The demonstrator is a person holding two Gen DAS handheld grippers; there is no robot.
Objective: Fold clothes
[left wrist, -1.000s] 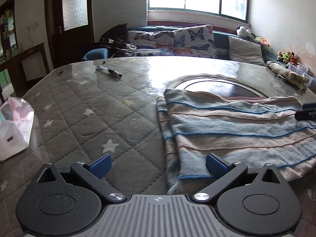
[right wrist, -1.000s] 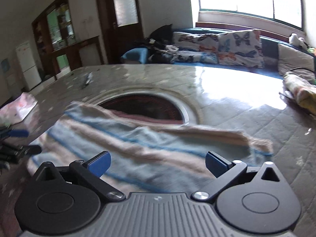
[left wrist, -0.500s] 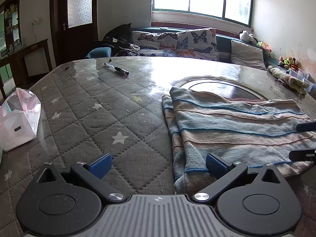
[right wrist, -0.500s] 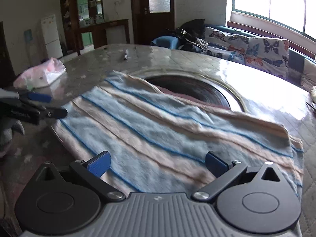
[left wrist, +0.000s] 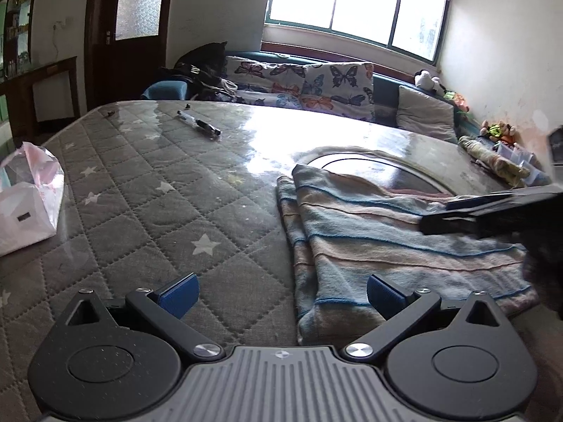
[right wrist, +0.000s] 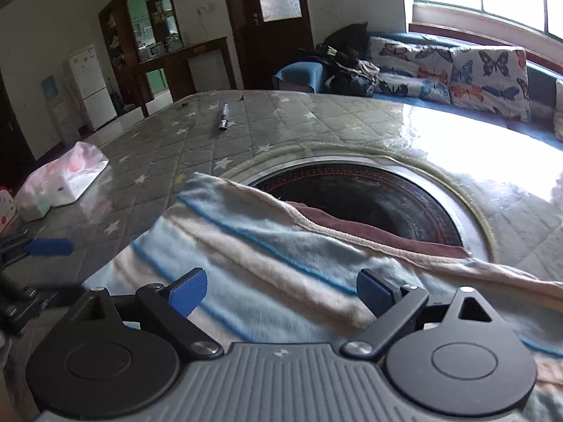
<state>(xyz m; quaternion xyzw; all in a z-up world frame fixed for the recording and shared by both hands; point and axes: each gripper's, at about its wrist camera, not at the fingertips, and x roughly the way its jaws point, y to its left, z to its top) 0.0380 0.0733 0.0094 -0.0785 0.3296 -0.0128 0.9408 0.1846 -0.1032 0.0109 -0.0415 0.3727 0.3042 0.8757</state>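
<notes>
Over the quilted grey table cover (left wrist: 147, 190), the left gripper (left wrist: 279, 297) hangs with its blue pads wide apart and nothing between them; one pad is above bare quilt, the other above the near corner of the striped garment (left wrist: 380, 246). The right gripper (right wrist: 281, 292) sits low over the same garment (right wrist: 267, 246), its jaws spread but having just been closing a little, the cloth beneath them rather than pinched, as far as the blurred view lets me judge. That garment, blue and cream stripes, lies folded flat on the table, its far edge overlapping the dark round inset (right wrist: 369, 197). Beyond it a pen (left wrist: 198, 125) rests on the quilt, and a white plastic bag (left wrist: 26, 204) sits near the left edge.
</notes>
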